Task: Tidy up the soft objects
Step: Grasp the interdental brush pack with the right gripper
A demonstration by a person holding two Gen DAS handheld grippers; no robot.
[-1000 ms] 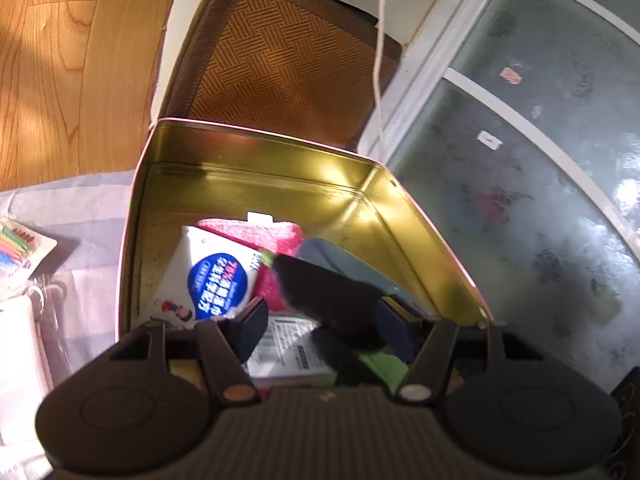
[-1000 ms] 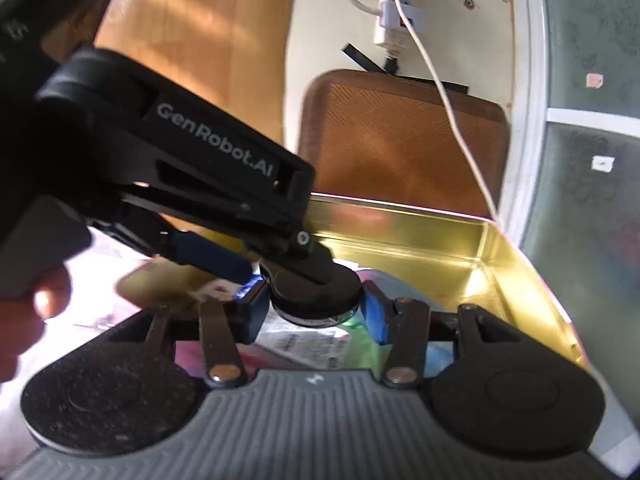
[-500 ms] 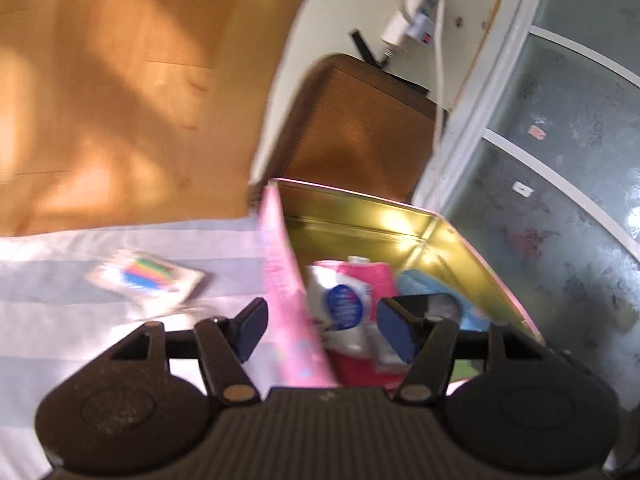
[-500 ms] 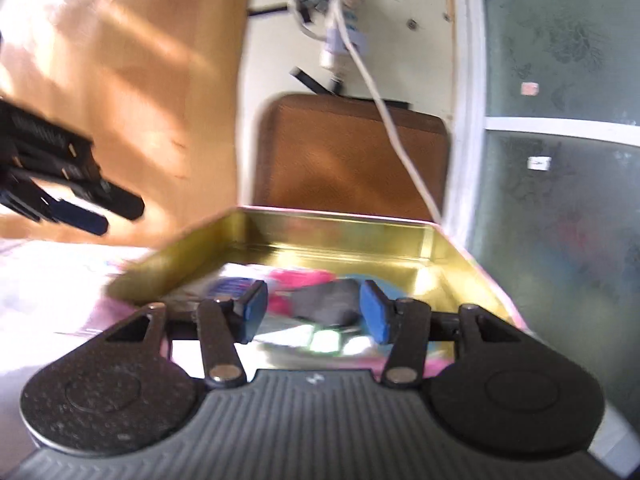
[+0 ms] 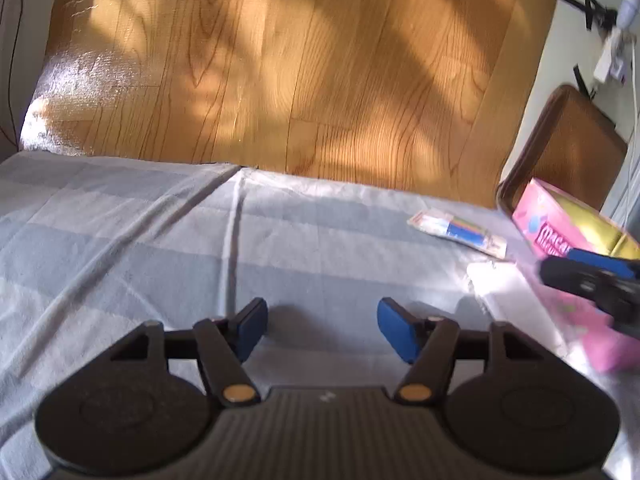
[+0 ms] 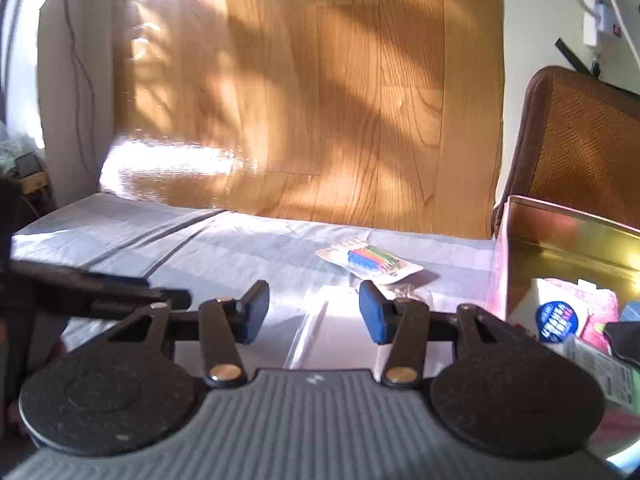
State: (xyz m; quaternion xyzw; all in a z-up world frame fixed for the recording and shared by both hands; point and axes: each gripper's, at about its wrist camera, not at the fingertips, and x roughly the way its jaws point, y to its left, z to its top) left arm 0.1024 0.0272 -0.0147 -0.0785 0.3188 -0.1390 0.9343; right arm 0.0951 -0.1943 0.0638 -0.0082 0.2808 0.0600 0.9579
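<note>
Work surface (image 5: 168, 248) is covered with a grey-and-white striped cloth, creased, lit by patchy sun; wood plank floor (image 5: 280, 60) is seen behind it, a brown woven cushion (image 6: 584, 140) is propped at the right against a pale wall with a power strip and cables. A flat packet of coloured pieces (image 6: 370, 261) is laid on the cloth near the tin. Pink tin (image 6: 500, 248) with gold interior is set at the right edge, lid off; inside are seen a white pack with a blue round label (image 6: 558, 318), a pink towel (image 6: 600, 312) and something dark, partly cut off. Left gripper (image 5: 320, 326): jaws apart, just opened further, nothing between them. Right gripper (image 6: 314, 308): jaws apart, empty, held over the cloth left of the tin.
</note>
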